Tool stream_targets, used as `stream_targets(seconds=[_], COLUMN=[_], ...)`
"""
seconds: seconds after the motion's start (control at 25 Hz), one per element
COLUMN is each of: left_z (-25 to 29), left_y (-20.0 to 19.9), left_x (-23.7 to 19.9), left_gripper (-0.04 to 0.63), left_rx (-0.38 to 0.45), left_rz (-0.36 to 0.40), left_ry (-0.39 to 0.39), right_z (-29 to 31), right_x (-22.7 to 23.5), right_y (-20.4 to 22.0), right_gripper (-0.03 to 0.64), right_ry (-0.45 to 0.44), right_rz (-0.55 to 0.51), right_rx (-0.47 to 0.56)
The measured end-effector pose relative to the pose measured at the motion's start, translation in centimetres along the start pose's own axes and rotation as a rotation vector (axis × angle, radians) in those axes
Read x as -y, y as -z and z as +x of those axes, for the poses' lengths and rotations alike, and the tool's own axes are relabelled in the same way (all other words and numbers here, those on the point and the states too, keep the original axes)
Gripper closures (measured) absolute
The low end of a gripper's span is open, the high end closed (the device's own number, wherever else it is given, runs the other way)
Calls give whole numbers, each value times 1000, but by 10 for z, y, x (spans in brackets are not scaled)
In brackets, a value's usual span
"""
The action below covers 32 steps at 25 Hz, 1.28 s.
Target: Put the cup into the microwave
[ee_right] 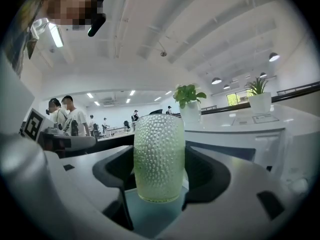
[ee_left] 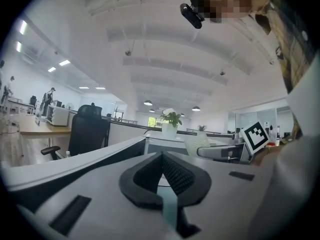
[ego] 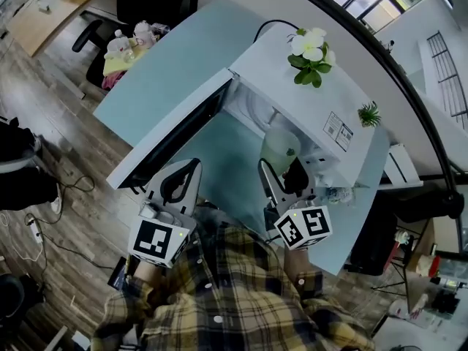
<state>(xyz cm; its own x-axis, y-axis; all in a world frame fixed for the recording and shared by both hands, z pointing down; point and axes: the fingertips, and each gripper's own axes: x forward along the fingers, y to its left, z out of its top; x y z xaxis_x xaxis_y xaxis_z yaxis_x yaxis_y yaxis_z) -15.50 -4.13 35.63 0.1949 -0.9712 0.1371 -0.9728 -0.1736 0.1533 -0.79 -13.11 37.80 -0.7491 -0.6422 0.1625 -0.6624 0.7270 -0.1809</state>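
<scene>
A pale green knobbly glass cup (ego: 279,151) (ee_right: 159,156) stands upright between the jaws of my right gripper (ego: 280,169) (ee_right: 159,176), which is shut on it. It hangs just in front of the open cavity of the white microwave (ego: 307,97) (ee_right: 280,134). The microwave door (ego: 175,134) (ee_left: 75,169) is swung wide open to the left. My left gripper (ego: 179,180) (ee_left: 162,168) is beside the door's outer end, shut with nothing in it. In the left gripper view the cup (ee_left: 196,145) shows at the right, in front of the microwave (ee_left: 155,143).
The microwave stands on a light blue table (ego: 168,72). On its top sit a white-flowered plant (ego: 311,53) and a small green plant (ego: 369,113). Bottles and small items (ego: 128,42) crowd the table's far left corner, next to a black chair (ego: 91,35).
</scene>
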Motion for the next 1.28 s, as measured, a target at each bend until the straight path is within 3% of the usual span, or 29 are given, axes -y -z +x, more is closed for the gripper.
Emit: stream_targets(seconds=[0.44,0.72,1.04,1.28], left_z=[47,73,86,92], left_y=[-6,-6,-2,6], left_x=[15,33,44,44], left_gripper=[606,604,605,606], left_rx=[-64,-104,-116,-113], left_rz=[22,32,33,33], left_ry=[214,342,378,362], right_z=[-15,-15,-16,-12], right_x=[29,37,41,40], right_y=[1,-4,2,14], right_gripper=[296,296,296,296], right_ry=[194,259,260,223], right_rz=[56,66,70,56], right_rx=[10,20,15,25])
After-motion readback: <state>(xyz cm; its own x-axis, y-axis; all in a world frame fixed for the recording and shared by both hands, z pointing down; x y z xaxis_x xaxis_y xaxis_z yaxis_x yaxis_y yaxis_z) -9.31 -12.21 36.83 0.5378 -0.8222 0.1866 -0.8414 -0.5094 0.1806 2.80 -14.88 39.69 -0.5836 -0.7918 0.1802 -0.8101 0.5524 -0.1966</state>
